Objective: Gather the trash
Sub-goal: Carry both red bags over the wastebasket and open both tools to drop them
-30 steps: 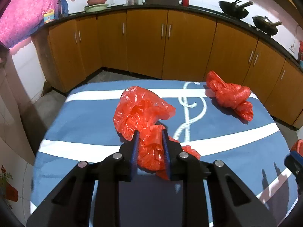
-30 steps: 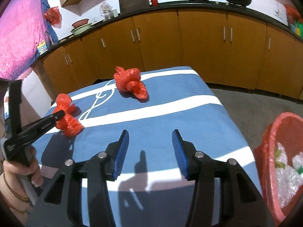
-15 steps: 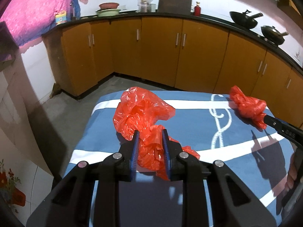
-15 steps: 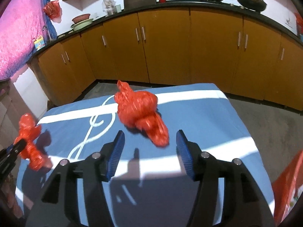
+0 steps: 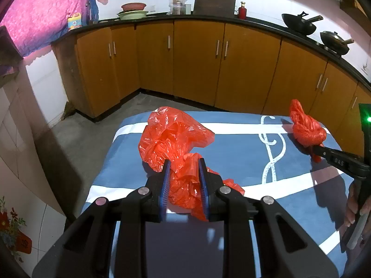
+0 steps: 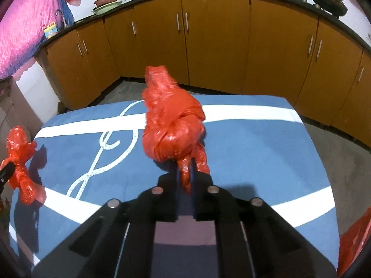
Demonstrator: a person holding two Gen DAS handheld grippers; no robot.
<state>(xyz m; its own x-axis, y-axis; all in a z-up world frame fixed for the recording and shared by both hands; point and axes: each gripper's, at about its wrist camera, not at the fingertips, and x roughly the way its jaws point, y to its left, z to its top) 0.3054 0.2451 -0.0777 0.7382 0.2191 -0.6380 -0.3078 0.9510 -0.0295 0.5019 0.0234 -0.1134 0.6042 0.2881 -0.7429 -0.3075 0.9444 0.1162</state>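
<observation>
Nearest in the left wrist view, the left tongs (image 5: pixel 184 176) are closed down on a crumpled red plastic bag (image 5: pixel 171 136), the blue pads pinching its lower folds while the looser, puffed part of the bag spills forward beyond the tips; whether that bag touches the surface (image 5: pixel 236 148) or hangs above it cannot be told, since the black body of the tongs hides what is beneath. In the right wrist view the right tongs (image 6: pixel 184 176) are squeezed almost together on the twisted tail of a knotted red bag (image 6: pixel 171 125), whose rounded bulk sits just ahead of the tips and looks blurred along its upper end; the underside of this bag is also hidden. The surface is covered in blue cloth with white bands and a white curling line. At the far left of the right wrist view the crumpled bag shows again, with only a sliver of the left tongs in frame. At the lower right edge of that view a red shape (image 6: pixel 354 238) is cut off and cannot be made out. Beyond the surface stand wooden cabinets (image 5: pixel 197 58) under a dark countertop, where two dark pans (image 5: pixel 299 23) sit at the right, the farther one partly cropped in the right wrist view.
</observation>
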